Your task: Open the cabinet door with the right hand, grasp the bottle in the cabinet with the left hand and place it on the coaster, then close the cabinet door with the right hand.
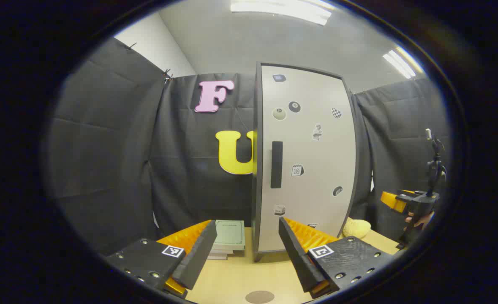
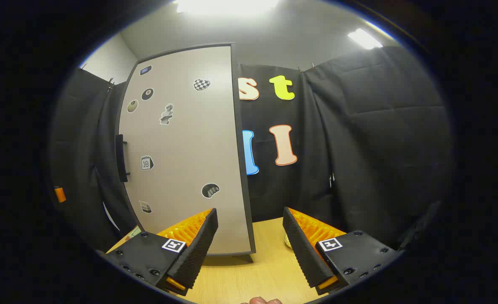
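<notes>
On table (image 1: 232, 278) | cabinet door (image 1: 308, 160) closed | both claws spread, clear of it

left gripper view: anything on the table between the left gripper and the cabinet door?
No object: bare table runs from the left gripper to the shut cabinet door. The coaster lies nearer the camera; books sit off to one side.

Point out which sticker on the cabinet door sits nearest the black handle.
The calendar-page sticker on the cabinet door is nearest: it sits just beside the handle, level with its lower half. The ball, chequered and other stickers lie farther up, down or across the door.
</notes>
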`<state>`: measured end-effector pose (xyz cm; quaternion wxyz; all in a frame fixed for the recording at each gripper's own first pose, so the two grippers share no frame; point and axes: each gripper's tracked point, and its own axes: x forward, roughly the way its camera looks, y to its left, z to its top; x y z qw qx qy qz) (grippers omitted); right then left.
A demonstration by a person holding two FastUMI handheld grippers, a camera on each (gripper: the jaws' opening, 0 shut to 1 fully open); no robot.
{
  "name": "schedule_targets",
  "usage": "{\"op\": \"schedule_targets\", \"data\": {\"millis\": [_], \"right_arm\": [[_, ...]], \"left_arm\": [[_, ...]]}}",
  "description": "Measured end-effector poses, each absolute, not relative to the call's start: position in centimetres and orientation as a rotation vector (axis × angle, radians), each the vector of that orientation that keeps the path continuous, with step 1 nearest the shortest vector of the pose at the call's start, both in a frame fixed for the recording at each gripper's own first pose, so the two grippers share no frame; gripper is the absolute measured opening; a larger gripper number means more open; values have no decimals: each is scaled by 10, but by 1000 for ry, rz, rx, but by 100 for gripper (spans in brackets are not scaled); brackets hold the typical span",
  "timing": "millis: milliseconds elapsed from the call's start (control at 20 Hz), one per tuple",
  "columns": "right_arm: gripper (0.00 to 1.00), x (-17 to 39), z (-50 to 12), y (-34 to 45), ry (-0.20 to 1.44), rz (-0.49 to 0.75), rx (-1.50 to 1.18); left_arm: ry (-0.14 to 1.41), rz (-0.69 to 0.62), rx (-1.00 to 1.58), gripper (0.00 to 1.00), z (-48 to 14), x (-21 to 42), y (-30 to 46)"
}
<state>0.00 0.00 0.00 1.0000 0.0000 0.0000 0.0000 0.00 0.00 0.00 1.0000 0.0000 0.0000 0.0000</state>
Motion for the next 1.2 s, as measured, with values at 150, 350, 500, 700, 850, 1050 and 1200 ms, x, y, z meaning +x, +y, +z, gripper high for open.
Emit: {"op": "schedule_targets", "data": {"millis": [150, 350, 500, 700, 850, 1050, 1200], "right_arm": [[98, -5, 1, 4, 2, 12, 3], [98, -12, 4, 11, -7, 30, 22], [98, -13, 8, 16, -9, 45, 6], [98, -19, 20, 15, -33, 50, -57], [93, -25, 24, 22, -32, 59, -35], [98, -31, 28, 34, -29, 78, -27], [98, -31, 31, 46, -16, 84, -18]], "left_arm": [[0, 5, 15, 87, 1, -3, 0], [3, 7, 17, 91, -1, -7, 1], [-5, 23, 25, 87, -2, -12, 9], [-23, 20, 9, 87, -4, -21, 12], [-27, 12, 3, 87, -7, -22, 13], [-21, -8, 1, 91, -16, -26, 7], [-10, -5, 18, 87, -26, -29, 7]]}}
